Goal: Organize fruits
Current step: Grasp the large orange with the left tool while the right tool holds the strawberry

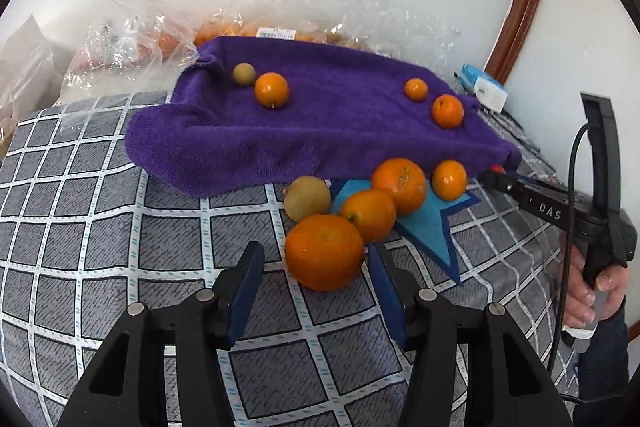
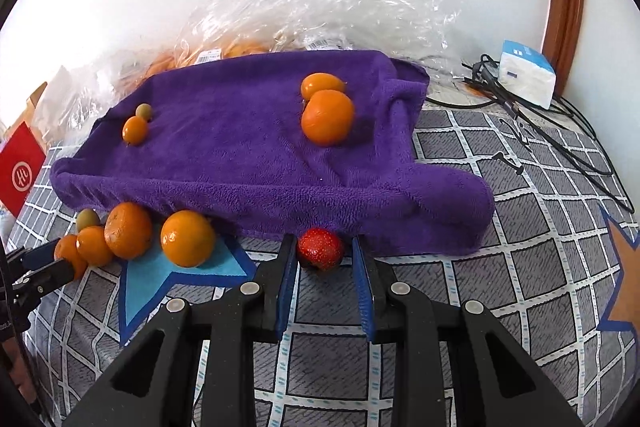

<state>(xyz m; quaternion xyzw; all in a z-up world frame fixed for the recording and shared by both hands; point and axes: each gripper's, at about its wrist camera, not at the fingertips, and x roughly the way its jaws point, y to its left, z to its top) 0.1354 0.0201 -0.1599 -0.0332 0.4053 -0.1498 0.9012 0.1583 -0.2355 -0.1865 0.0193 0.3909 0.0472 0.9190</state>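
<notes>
A purple towel (image 1: 320, 123) lies over a raised box; two oranges and two small fruits rest on it. A cluster of oranges (image 1: 370, 213) and a green-brown fruit (image 1: 307, 198) sits on the bedspread by a blue star patch (image 1: 432, 223). My left gripper (image 1: 316, 259) is open around the nearest big orange (image 1: 325, 251). My right gripper (image 2: 322, 253) is open with a red strawberry (image 2: 321, 249) between its fingertips, at the towel's front edge (image 2: 280, 211). The right gripper also shows in the left wrist view (image 1: 500, 177).
Clear plastic bags of fruit (image 2: 320, 11) lie behind the towel against the wall. A white and blue tissue pack (image 2: 526, 75) and black cables (image 2: 560, 131) lie at the far right. A red box (image 2: 18, 171) stands at the left.
</notes>
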